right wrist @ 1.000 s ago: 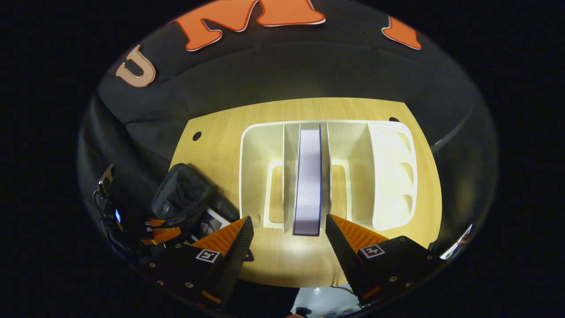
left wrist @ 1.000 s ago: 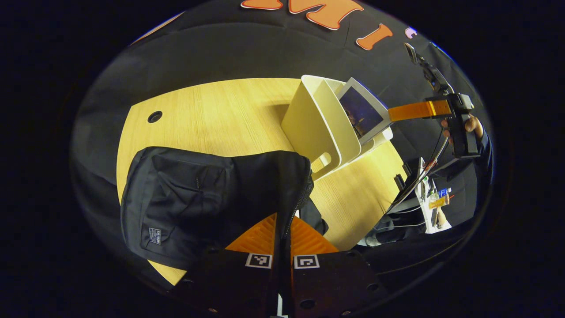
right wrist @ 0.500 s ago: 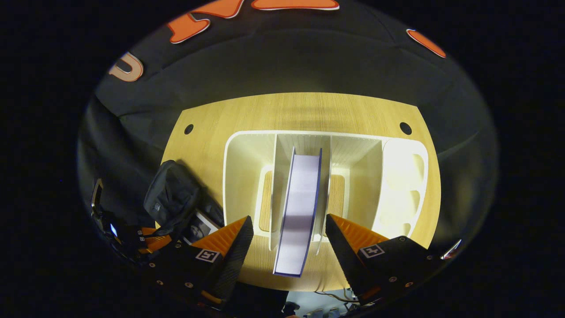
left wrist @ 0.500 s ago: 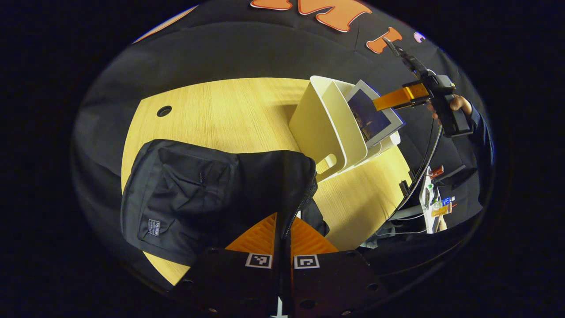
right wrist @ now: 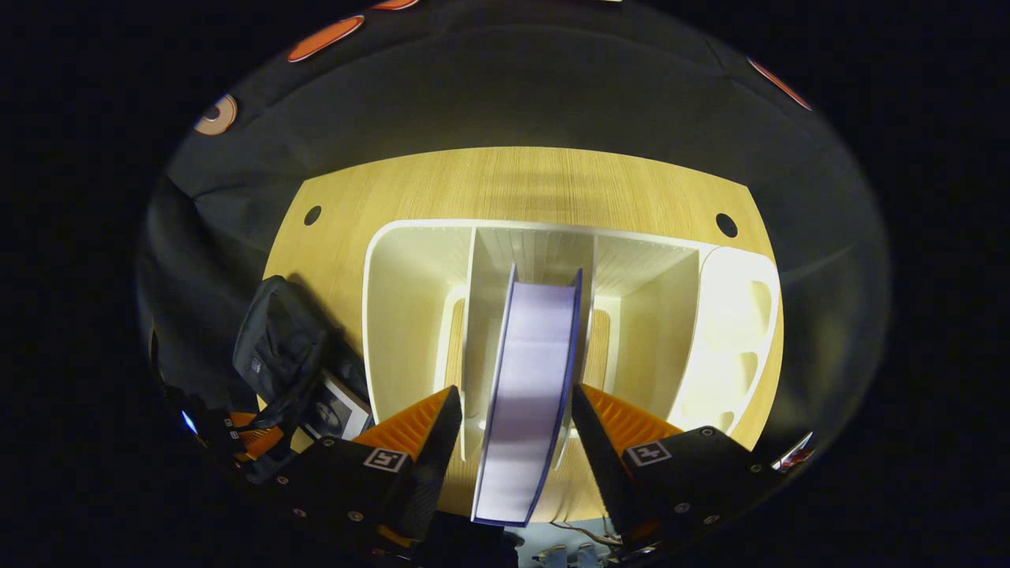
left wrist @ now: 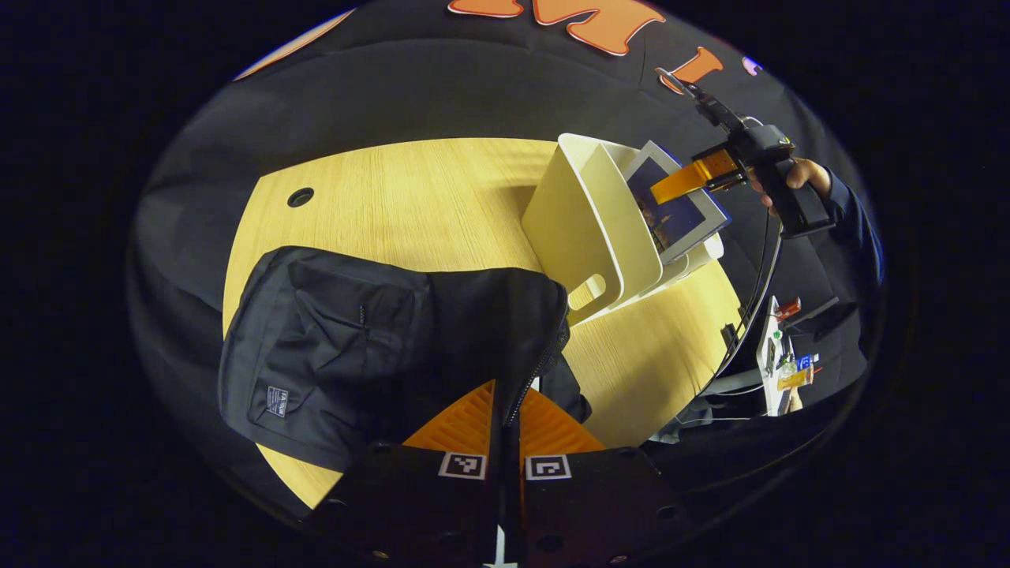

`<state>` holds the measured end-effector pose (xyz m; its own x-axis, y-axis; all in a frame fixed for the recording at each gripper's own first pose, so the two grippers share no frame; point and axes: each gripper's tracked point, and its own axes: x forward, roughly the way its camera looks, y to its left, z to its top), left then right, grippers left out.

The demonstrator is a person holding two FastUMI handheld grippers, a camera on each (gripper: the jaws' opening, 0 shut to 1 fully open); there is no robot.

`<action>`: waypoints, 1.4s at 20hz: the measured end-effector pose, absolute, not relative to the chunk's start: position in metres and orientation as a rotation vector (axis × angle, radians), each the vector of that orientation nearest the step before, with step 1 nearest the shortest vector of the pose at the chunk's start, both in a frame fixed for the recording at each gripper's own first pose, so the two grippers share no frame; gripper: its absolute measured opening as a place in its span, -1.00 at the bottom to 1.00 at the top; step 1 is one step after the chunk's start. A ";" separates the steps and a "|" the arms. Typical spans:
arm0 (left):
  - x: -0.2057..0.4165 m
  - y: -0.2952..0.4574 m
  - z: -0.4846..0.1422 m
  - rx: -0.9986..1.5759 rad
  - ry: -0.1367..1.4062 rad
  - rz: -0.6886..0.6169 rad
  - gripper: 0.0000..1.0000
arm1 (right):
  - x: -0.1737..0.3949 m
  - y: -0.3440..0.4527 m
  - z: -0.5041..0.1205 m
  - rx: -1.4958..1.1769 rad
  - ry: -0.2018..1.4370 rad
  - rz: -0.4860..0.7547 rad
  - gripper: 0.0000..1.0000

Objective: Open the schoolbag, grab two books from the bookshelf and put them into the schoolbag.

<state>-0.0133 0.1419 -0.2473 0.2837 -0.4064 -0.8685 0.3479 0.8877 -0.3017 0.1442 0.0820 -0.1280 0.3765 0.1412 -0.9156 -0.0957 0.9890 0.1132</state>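
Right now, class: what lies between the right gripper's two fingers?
In the right gripper view, the book stands edge-on in the bookshelf, between the open right gripper fingers, untouched.

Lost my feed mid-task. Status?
Left claw shut on schoolbag flap. Right claw open, straddling book in bookshelf, not gripping. Nothing in the way.

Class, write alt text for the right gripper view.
A book stands spine-up in the middle slot of a cream bookshelf on a wooden table, between the open fingers of the right gripper. At lower left, a dark schoolbag lies open.
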 end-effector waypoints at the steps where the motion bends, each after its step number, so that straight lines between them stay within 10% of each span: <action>1: -0.014 0.142 -0.248 -0.055 1.177 -0.507 -0.92 | 0.144 0.088 -0.130 0.056 1.185 0.161 0.60; 9: -0.015 0.141 -0.246 -0.064 1.160 -0.527 -0.92 | 0.141 0.083 -0.138 0.043 1.211 0.079 -0.16; 28: -0.019 0.146 -0.243 -0.028 1.135 -0.634 -0.91 | 0.043 0.073 -0.109 0.159 1.186 0.009 -0.25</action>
<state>-0.0195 0.1463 -0.2434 0.2678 -0.4834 -0.8334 0.4562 0.8255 -0.3322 0.0435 0.0732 -0.1091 0.3765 0.0904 -0.9220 0.0768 0.9888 0.1283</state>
